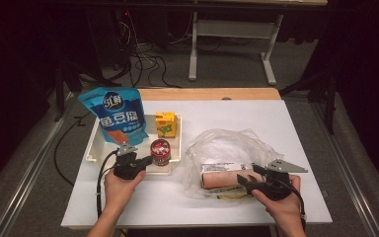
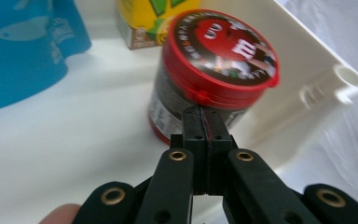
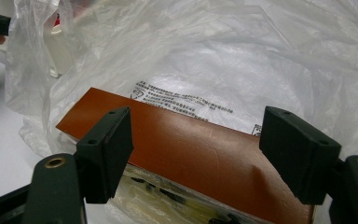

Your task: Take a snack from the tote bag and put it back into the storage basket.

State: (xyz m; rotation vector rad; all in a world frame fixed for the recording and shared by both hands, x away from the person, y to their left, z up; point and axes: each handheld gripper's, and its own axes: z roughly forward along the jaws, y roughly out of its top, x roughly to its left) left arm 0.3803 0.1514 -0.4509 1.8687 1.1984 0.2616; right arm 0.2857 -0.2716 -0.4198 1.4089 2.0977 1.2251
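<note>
Two grippers work at one white table (image 1: pixel 168 197), and the risks run from the big soft things down to the small hard one; take the white tray (image 1: pixel 93 148) as the landmark. Largest is the clear plastic bag (image 1: pixel 227 143), lying just right of the tray with its film bunched over a brown packet (image 1: pixel 224 178) inside; the right gripper (image 1: pixel 246 183) stands with its jaws spread wide, one to each side of that packet at the bag's near edge, pads (image 3: pixel 107 144) not pressing; if they close there they would likely catch loose film along with the packet, so the bag could drag or tear and the packet slide out. Next, the blue fish-tofu pouch (image 1: pixel 118 116) stands at the tray's far-left end, leaning; a knock to the tray might topple it onto the yellow drink carton (image 1: pixel 166 123) just beside it. Smallest is the red-lidded M&M's tub (image 1: pixel 160 152), in the tray's near-right part; the left gripper (image 1: pixel 145 160) has its jaws pressed together on nothing, tips just at the tub's side below the lid; a push from there could tip the tub or shove it against the tray wall.
</note>
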